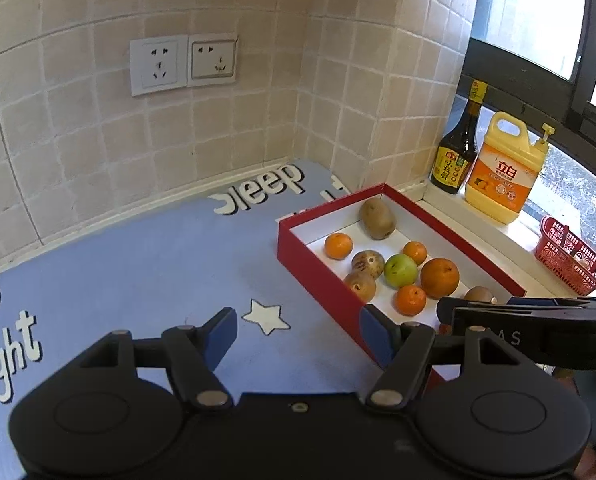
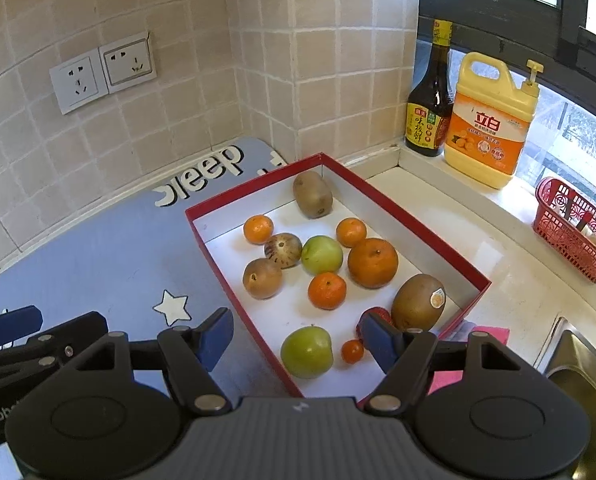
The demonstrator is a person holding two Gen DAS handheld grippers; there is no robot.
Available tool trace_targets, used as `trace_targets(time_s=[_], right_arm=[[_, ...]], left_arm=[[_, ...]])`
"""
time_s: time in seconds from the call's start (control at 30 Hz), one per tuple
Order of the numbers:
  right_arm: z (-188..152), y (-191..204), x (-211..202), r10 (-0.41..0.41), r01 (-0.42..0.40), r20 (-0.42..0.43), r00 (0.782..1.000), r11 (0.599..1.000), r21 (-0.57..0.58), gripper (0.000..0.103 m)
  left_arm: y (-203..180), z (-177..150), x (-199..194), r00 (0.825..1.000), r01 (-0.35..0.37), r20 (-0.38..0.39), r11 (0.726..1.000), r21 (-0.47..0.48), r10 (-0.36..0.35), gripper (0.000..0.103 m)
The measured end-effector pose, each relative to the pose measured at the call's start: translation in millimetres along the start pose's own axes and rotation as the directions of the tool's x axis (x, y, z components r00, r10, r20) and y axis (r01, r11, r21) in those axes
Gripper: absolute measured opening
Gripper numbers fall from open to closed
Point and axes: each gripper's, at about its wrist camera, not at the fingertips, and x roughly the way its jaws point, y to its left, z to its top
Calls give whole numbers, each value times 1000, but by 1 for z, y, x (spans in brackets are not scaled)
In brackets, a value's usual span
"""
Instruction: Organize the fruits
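A red box with a white floor (image 2: 430, 236) (image 1: 318, 270) holds several fruits: a large orange (image 2: 372, 263), small mandarins (image 2: 326, 290), green apples (image 2: 306, 352), kiwis (image 2: 418, 302), brown passion fruits (image 2: 262, 278) and a red fruit (image 2: 378, 313) partly hidden behind a finger. My right gripper (image 2: 298, 338) is open and empty, above the box's near end. My left gripper (image 1: 298, 330) is open and empty, over the blue mat (image 1: 137, 280) and the box's near left wall. The right gripper's body also shows in the left wrist view (image 1: 538, 320).
A dark sauce bottle (image 2: 428, 96) and a yellow detergent jug (image 2: 494, 120) stand on the window ledge. A red basket (image 2: 574, 232) sits at the right. A steel sink (image 2: 586, 364) lies at the near right. Tiled walls with sockets (image 2: 101, 72) stand behind.
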Motion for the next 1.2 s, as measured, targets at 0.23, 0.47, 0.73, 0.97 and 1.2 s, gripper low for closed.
trace_targets(time_s=[0.23,0.47,0.73,0.97,1.2], right_arm=[[1,-3,-3,0,0,8,1000,1000,2,73],[0,-2,-4,1,-1,4,1000,1000,1,73],[0,-2,-3,33,-33,-8,999,999,3,73],[-1,0,-2,34,-34,-12,999,999,-1,73],[0,-1,1,34,-34,-15,999,999,-9,73]], left_arm=[[-4,1,-3,1000,5,5,1000,10,-5,81],[-5,0,-2,1000,16,-3,1000,21,-16,81],[-4,-1,-1,1000,25,-15,1000,13,-25,81],[-3,-2,2,1000,19,-24,1000,6,-19,81],[-3,-2,3,1000,19,-25,1000,3,-19,81]])
